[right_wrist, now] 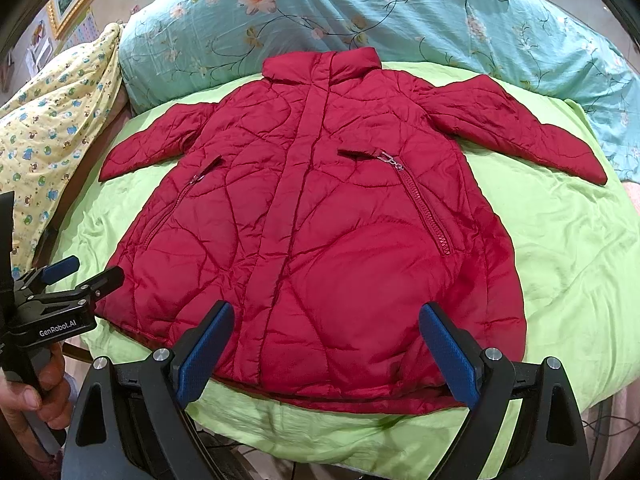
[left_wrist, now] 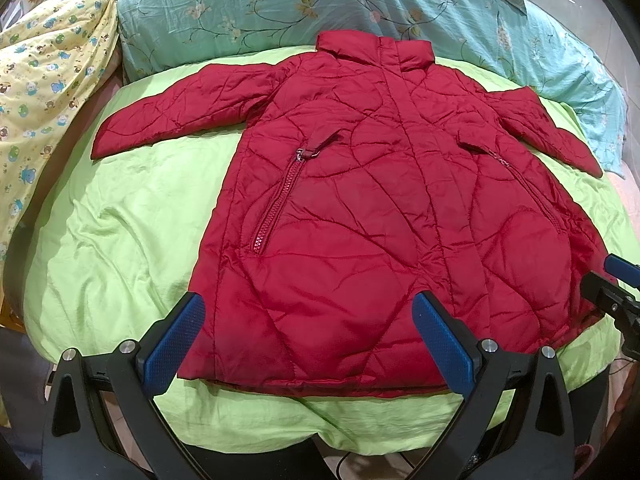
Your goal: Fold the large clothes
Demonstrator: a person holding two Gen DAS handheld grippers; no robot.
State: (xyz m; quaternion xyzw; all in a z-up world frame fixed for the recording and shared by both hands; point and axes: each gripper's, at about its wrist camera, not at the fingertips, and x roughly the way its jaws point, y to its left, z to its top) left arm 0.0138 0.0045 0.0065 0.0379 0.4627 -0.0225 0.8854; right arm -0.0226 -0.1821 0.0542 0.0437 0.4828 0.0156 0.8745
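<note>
Both sleeves [left_wrist: 172,108] splayed across sheet [left_wrist: 120,216].

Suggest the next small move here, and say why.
Probably bring the left gripper to the left sleeve and fold it across the jacket. The jacket lies flat, front up, sleeves spread; both grippers, the right gripper too, are open and hold nothing.

Both grippers [left_wrist: 308,336] [right_wrist: 326,340] are black frames with blue dimpled pads [left_wrist: 172,344], silver screws [left_wrist: 128,346] and white "GenRobot.AI" lettering [right_wrist: 58,330]
</note>
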